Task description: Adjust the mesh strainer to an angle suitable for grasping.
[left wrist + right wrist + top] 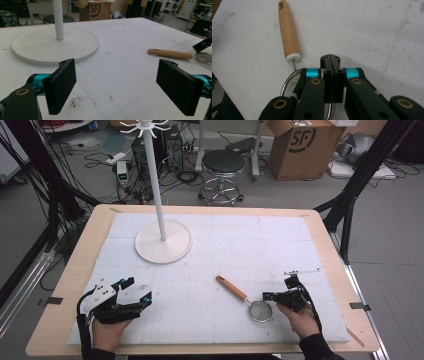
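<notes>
Where cables sprawl, a white-padded table (pixel 320 222) on grey floor (pixel 390 215).

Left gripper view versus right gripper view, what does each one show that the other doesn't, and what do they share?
The left gripper view alone has the white stand, a cardboard box and the left gripper, open over bare table. The right gripper view alone has the right gripper, shut, above the strainer's metal rim. Both share the strainer's wooden handle and the white table cover.
</notes>
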Demonstrator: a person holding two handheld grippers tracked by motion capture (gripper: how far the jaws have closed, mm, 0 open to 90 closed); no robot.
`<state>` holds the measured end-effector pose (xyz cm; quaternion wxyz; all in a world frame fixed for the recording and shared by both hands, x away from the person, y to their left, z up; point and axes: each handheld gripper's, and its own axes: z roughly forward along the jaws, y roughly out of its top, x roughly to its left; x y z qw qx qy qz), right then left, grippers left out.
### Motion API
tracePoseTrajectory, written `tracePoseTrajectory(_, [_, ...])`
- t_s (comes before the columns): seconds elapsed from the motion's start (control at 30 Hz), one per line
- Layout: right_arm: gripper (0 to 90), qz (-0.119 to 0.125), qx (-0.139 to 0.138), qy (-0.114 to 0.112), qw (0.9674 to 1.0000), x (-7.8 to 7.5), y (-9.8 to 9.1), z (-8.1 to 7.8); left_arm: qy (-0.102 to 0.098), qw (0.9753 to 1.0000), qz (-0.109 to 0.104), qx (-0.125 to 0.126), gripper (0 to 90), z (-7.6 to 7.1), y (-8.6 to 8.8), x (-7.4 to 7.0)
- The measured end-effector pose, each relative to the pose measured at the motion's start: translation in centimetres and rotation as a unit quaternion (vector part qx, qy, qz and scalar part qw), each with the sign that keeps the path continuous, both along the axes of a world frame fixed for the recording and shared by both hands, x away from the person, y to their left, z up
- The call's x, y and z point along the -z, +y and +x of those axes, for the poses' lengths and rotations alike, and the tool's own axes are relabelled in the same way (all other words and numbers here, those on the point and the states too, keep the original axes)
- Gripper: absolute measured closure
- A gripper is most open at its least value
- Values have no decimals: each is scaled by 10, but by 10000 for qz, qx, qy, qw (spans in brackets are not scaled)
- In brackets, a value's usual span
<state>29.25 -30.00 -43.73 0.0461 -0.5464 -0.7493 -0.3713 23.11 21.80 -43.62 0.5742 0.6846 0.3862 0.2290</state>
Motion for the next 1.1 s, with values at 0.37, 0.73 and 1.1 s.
tracePoseTrajectory(0.37, [900,53,-519,-257,9983,-13,39,-2,2,10000,-13,-3,169,0,0,0])
tracePoseTrajectory(0.73, [900,-48,-734,-126,9972,-8,68,7,-5,10000,-20,-3,170,0,1,0])
tracePoseTrajectory(1.1, [900,23,-944,-64,9955,-5,85,7,-8,10000,-27,-9,170,0,1,0])
